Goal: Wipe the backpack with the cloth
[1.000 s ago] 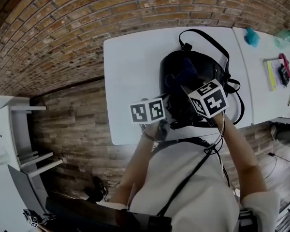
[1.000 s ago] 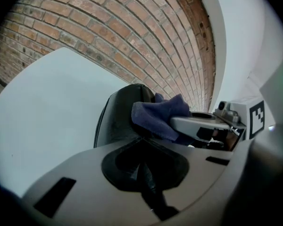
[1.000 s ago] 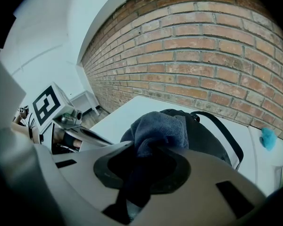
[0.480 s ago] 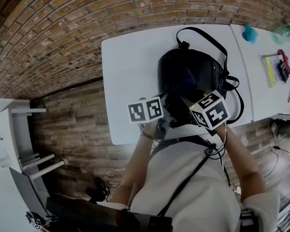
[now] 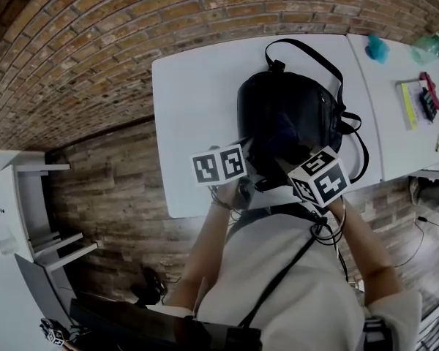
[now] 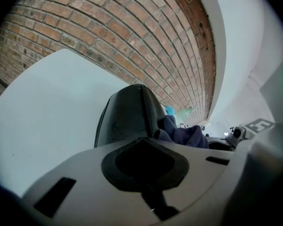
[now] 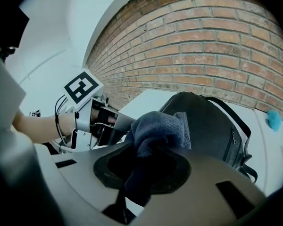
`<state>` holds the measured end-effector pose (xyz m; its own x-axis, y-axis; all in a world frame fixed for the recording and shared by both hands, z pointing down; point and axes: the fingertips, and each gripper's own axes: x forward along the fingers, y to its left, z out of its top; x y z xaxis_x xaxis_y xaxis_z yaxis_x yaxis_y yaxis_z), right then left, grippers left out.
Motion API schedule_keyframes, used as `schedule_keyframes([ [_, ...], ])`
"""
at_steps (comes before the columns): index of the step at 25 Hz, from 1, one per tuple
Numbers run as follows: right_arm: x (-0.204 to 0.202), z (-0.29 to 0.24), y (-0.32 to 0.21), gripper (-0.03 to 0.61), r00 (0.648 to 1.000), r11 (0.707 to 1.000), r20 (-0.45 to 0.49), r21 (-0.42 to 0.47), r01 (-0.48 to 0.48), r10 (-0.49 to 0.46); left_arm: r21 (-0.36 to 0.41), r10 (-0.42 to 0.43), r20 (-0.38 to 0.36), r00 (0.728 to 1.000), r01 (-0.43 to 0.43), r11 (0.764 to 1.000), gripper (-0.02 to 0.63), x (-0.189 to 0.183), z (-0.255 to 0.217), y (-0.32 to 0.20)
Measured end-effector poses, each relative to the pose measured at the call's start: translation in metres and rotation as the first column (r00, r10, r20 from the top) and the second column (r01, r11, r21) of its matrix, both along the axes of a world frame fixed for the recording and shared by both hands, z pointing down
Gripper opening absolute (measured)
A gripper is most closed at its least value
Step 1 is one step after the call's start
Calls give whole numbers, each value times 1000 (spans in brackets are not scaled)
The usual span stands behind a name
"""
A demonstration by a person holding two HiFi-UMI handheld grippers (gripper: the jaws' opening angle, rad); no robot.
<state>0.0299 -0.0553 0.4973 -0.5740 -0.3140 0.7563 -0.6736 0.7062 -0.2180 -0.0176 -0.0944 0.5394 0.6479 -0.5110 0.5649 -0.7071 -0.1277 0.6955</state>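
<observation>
A black backpack lies flat on the white table, its straps toward the far and right sides. My right gripper is over the pack's near half, shut on a dark blue cloth that rests on the fabric. In the right gripper view the cloth bunches out of the right gripper in front of the backpack. My left gripper sits at the pack's near left edge and looks shut on it. The left gripper view shows the backpack rising straight from the left gripper, the cloth beside it.
A second white table adjoins on the right, with a teal object and yellow and red items. A brick wall lies beyond the table. A white shelf unit stands at the left. The person's torso fills the near side.
The right gripper has drawn the cloth down the backpack toward the near edge. The left gripper has shifted only slightly.
</observation>
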Motion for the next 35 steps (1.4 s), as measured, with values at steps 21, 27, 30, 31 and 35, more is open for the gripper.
schedule_keyframes([
  [21, 4, 7, 34, 74, 1000, 995, 25, -101, -3, 5, 2, 10, 4, 1000, -10, 1000, 5, 1, 0, 0],
  [27, 5, -8, 24, 75, 999, 996, 36, -91, 18, -15, -10, -21, -22, 1000, 21, 1000, 5, -1, -1, 1],
  [30, 0, -29, 11, 75, 996, 997, 73, -55, 46, -42, -4, -37, -25, 999, 37, 999, 5, -7, -5, 3],
  [31, -2, -38, 4, 74, 995, 998, 90, -33, 49, -46, 0, -42, -24, 999, 42, 999, 5, -9, -6, 4],
  [35, -14, -65, -33, 74, 993, 995, 102, 93, 47, -56, 4, -55, -20, 998, 55, 998, 5, -15, -9, 6],
])
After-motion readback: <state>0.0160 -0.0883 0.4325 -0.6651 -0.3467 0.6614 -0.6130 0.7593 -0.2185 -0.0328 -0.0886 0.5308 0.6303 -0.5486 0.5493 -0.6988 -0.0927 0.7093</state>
